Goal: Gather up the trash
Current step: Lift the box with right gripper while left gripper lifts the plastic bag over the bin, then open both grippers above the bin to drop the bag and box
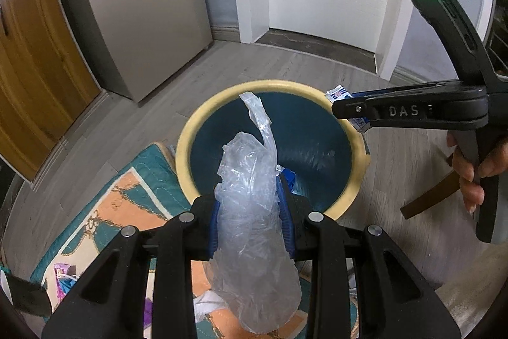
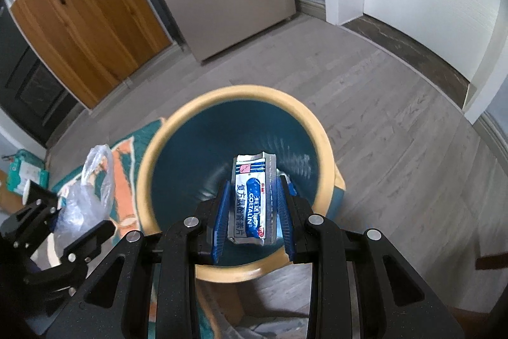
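Left gripper (image 1: 250, 218) fingers are clamped on a crumpled clear plastic bag (image 1: 254, 212), long axis running up over the teal bin (image 1: 190, 148). Right gripper (image 2: 254, 212) fingers pinch a blue-white sachet (image 2: 252, 199), standing lengthwise above the bin's mouth. Both point steeply downward; something blue lies inside the bin.

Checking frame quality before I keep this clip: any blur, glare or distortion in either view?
Left wrist view: fisheye bends the walls; the yellow-rimmed blue plastic bin is slightly smeared; crumpled clear plastic bag sharp. Right wrist view: bin rim blurred, white-and-blue foil sachet crisp; dark vignette corners.
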The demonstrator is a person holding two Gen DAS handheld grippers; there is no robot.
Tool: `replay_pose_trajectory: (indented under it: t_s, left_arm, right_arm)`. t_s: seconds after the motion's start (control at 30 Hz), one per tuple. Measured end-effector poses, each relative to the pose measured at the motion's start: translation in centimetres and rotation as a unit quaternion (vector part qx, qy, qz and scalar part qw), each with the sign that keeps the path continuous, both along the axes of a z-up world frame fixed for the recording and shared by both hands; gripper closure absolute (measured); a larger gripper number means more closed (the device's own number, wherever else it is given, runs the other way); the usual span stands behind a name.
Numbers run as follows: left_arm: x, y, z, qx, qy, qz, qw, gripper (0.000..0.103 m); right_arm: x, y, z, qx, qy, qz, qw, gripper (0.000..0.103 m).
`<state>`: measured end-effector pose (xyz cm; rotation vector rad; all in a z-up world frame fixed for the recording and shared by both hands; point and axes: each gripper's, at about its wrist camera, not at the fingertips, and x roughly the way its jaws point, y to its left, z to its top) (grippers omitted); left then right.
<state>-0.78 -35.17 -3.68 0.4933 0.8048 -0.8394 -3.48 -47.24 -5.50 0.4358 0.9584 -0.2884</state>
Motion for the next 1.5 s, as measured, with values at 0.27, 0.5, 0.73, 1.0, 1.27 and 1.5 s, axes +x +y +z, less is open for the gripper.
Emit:
replay_pose_trajectory:
  t_s: [0.27, 0.5, 0.73, 1.0, 1.27, 1.5]
  left_arm:
    - [0.2, -1.8, -1.7, 0.012, 0.005, -0.007, 0.9999, 0.072]
    - [-0.2, -2.8, -2.2, 0.009, -0.007, -0.018, 0.9998, 0.072]
    - [0.1, -2.6, -2.2, 0.014, -0.007, -0.012, 0.9998, 0.058]
    - [1.2, -1.2, -1.8, 0.012, -0.017, 0.029, 0.9994, 0.031]
    - [1.5, -0.2, -1.5, 0.016, -0.021, 0.039, 0.9989, 0.020]
    - [1.5, 2.8, 0.2, 0.003, -0.032, 0.061, 0.9976, 0.008]
  right_arm:
    - [0.2, 0.0, -1.1, 0.001, 0.015, -0.006, 1.000, 0.072]
    - [0.4, 0.2, -1.1, -0.022, 0.000, -0.011, 1.000, 0.072]
    - [0.8, 0.3, -1.1, -0.001, -0.024, -0.006, 1.000, 0.070]
    - [0.6, 0.0, -0.5, 0.015, -0.052, -0.015, 0.998, 0.061]
    - [0.7, 0.3, 0.1, 0.013, -0.058, -0.015, 0.998, 0.044]
    - [-0.1, 1.8, 2.6, -0.029, -0.088, -0.013, 0.996, 0.007]
